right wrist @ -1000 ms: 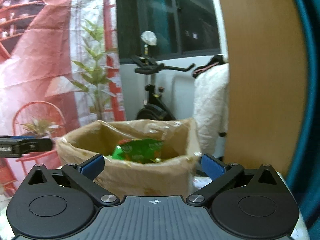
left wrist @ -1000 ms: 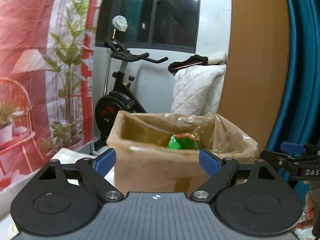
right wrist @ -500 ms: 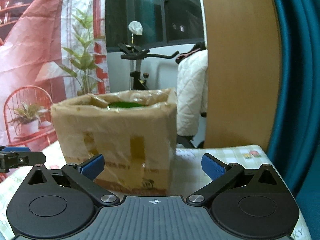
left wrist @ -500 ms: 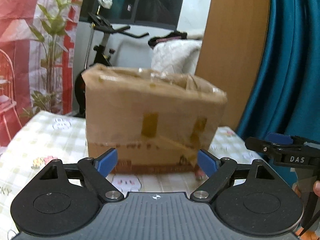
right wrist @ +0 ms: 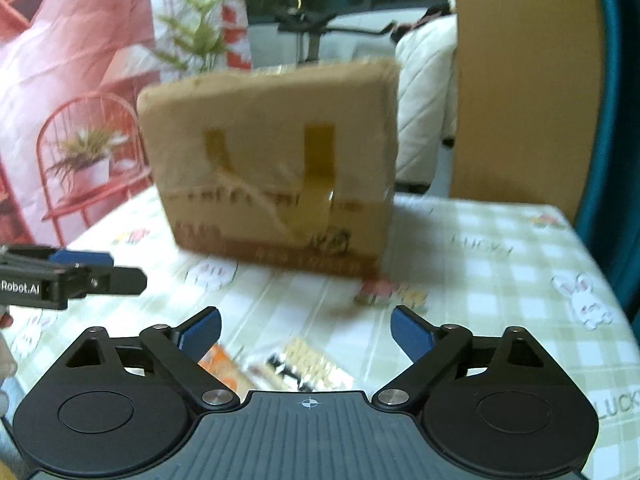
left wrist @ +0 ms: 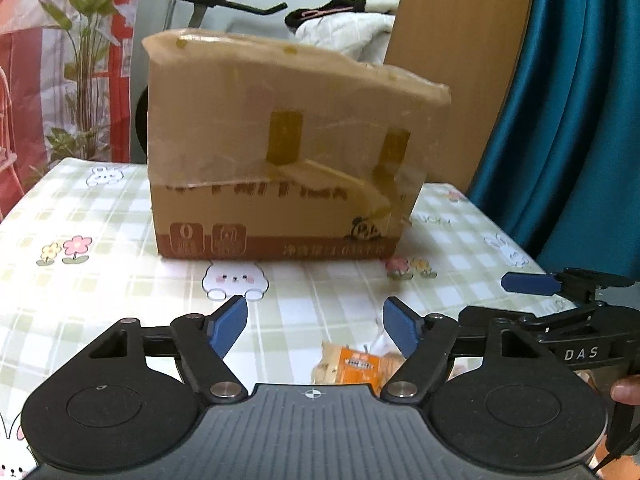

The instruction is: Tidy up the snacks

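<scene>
A taped cardboard box stands on the checked tablecloth. Its inside is hidden from both views. In the left wrist view my left gripper hangs over the cloth in front of the box, its jaws closing with nothing between them. An orange snack packet lies just below it, partly hidden by the gripper body. My right gripper also hangs low before the box, jaws closing on nothing. Under it lie an orange packet and a clear packet of pale snacks.
The right gripper's arm shows at the left view's right edge, the left one's at the right view's left edge. A teal curtain and a wooden panel stand behind the table.
Both grippers have sunk from above the box's open top to near the tablecloth and tipped downward. The green packet inside the box is out of sight; packets on the cloth have appeared. Both jaws have narrowed.
</scene>
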Motion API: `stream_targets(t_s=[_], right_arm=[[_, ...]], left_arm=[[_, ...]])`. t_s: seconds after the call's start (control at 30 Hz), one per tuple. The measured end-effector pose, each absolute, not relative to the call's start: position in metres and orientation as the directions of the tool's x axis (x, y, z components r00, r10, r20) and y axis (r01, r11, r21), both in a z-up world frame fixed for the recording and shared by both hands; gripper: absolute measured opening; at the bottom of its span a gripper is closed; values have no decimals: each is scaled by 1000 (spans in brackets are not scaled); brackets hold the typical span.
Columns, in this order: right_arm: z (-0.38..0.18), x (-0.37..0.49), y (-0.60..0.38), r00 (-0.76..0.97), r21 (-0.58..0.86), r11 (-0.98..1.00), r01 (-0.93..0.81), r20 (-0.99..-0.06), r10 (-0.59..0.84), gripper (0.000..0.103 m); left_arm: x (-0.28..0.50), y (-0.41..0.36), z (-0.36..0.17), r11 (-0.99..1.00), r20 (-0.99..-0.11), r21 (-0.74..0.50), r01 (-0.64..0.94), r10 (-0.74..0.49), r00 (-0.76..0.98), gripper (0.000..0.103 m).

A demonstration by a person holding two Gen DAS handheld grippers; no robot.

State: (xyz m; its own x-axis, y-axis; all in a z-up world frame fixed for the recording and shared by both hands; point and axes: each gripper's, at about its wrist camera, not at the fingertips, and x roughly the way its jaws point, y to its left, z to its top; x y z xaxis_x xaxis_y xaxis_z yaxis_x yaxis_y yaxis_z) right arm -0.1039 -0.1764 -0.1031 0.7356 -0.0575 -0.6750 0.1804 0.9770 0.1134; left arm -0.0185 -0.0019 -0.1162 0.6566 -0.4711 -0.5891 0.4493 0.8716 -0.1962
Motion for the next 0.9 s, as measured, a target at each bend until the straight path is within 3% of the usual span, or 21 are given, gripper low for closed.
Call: stream_targets(t_s=[0.43, 0.7, 0.8, 0.9], right_arm=[[-127, -90, -160, 612, 238, 971, 3, -769, 186, 66], [-142, -66, -152, 524, 216, 976, -35, -827, 202, 63], [-145, -58, -143, 480, 202, 977, -65, -853, 207, 49], [-148, -54, -132, 453, 181, 978, -103, -867, 208, 46]], left_arm=[[-17, -2, -128, 887, -631, -203, 415, -442, 638, 73], [-11, 3, -134, 902, -645, -218, 374, -421, 638, 72], [-8, 6, -137, 904, -652, -231, 359, -418, 633, 68], [-6, 8, -140, 905, -653, -242, 351, -419, 630, 67]])
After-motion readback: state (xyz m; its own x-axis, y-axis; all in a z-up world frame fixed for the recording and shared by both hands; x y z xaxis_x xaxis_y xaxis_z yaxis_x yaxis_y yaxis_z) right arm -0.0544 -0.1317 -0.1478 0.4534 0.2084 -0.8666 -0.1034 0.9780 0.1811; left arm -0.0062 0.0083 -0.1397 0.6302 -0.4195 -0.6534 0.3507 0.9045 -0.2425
